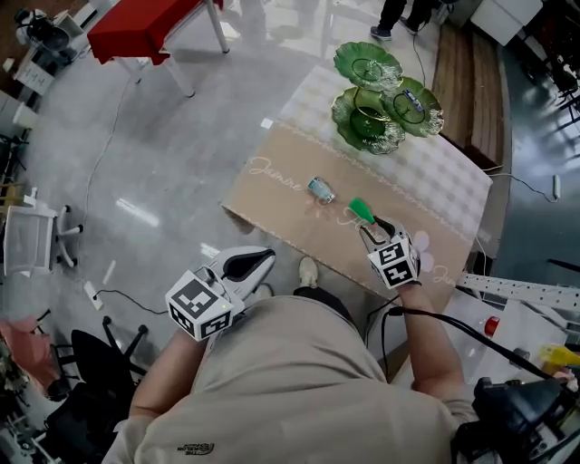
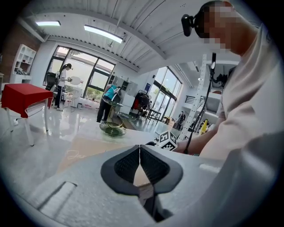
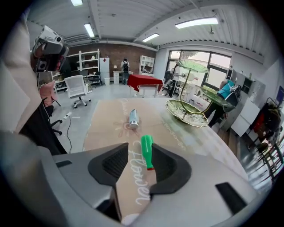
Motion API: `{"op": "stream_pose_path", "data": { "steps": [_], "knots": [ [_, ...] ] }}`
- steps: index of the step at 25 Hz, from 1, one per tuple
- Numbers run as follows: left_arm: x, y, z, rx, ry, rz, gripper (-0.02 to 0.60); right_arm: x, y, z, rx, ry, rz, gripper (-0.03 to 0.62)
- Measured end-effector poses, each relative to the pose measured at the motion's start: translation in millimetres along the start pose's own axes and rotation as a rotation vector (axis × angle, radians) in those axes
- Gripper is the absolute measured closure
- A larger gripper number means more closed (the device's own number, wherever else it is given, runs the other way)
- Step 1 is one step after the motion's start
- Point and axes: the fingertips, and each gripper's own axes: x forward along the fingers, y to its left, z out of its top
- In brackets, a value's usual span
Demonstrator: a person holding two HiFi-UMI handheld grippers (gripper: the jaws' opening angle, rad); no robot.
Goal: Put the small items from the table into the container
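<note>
Two small items lying on the runner

Grey floor [image 1: 163,154] lies open to the left, with the red table [image 1: 149,23] well apart. The table [image 1: 444,186] carries a brown runner [image 1: 272,195] along its near edge and a green leaf-dish stand [image 1: 376,127] at the far end. Left gripper [image 1: 258,263] is off the table, jaws together, empty. Right gripper [image 1: 372,231] is spread wide and ungripped around the green bottle [image 1: 362,210]. A silver can [image 1: 321,190] lies nearby.

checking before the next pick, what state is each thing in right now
right tool: open, jaws apart
left tool: shut, empty, held off the table
green bottle: lying on its side on the table, between the right tool's jaws, not gripped
silver can: lying on its side on the table, untouched
leaf-shaped tiered dish: upright at the table's far end
</note>
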Motion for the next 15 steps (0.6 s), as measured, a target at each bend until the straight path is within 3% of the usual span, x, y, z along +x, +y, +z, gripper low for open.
{"op": "stream_pose_path", "data": {
  "steps": [12, 15],
  "knots": [
    [27, 11, 14, -0.021, 0.004, 0.117, 0.574, 70, -20, -24, -0.072, 0.083, 0.117, 0.41],
    [33, 12, 14, -0.023, 0.009, 0.131, 0.574, 76, -20, -25, -0.087, 0.084, 0.131, 0.431]
  ]
}}
